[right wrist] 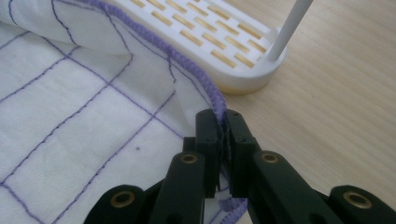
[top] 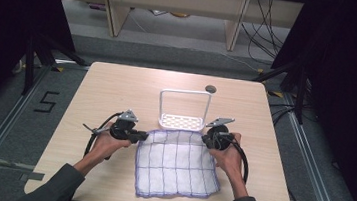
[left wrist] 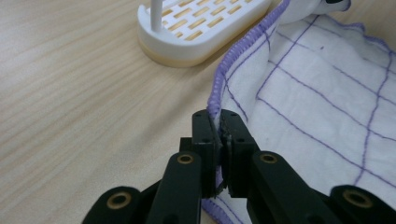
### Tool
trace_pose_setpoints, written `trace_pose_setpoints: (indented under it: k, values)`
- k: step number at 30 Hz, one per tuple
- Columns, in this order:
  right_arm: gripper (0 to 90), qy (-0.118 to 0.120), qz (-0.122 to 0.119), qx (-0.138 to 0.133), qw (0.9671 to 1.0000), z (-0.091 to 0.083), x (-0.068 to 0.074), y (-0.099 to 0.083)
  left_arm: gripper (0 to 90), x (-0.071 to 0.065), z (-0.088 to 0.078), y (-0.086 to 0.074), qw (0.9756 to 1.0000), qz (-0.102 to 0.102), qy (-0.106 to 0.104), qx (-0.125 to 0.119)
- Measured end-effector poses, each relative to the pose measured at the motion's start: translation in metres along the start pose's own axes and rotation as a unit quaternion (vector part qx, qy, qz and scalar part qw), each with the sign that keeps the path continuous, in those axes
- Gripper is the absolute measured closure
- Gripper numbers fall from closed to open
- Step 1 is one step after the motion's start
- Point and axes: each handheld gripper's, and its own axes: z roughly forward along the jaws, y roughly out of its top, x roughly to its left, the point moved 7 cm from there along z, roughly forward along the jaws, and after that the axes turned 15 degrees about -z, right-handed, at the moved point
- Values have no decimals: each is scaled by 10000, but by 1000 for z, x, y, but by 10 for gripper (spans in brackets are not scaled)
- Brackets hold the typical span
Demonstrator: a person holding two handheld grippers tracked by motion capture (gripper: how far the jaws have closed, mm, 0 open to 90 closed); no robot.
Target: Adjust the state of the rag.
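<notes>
A white cloth (top: 176, 164) with purple grid lines and a purple hem lies spread on the wooden table (top: 117, 89). My left gripper (top: 143, 136) is shut on the cloth's far left corner; its jaws pinch the purple hem (left wrist: 216, 116). On the far right corner my right gripper (top: 206, 138) is shut too, with the hem (right wrist: 218, 109) squeezed between its pads. Both far corners rest low, close to the tabletop. Just beyond the cloth's far edge stands a white rack (top: 183, 112) with a slotted base (left wrist: 201, 23) and a tall wire frame; the base (right wrist: 219, 42) lies close to both grippers.
A round cable hole (top: 211, 89) sits in the table behind the rack. Bare wood stretches left and right of the cloth. Beyond the table's far edge are desk legs and cables on the floor (top: 254, 33).
</notes>
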Motion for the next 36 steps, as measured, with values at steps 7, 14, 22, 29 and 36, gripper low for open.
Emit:
trace_pose_setpoints:
  k: [7, 14, 22, 29, 36]
  values:
    - [812, -123, -112, 91, 9998, 9, -1, -1, 786, 4, 5, -5, 10000, -1, 55, 58]
    - [537, -392, 114, 11, 9992, -8, -4, 0, 448, 5, -10, -7, 9994, -253, 239, -53]
    - [423, -486, 471, -264, 9974, -53, 6, -13, 352, -12, -49, -24, 9989, -393, 56, -232]
    - [420, -253, 608, -314, 9973, -76, 33, -41, 349, -40, -66, -57, 9988, -417, -255, -86]
    - [422, -1, 496, -270, 9984, -90, 69, -67, 357, -77, -63, -91, 9984, -232, -506, 95]
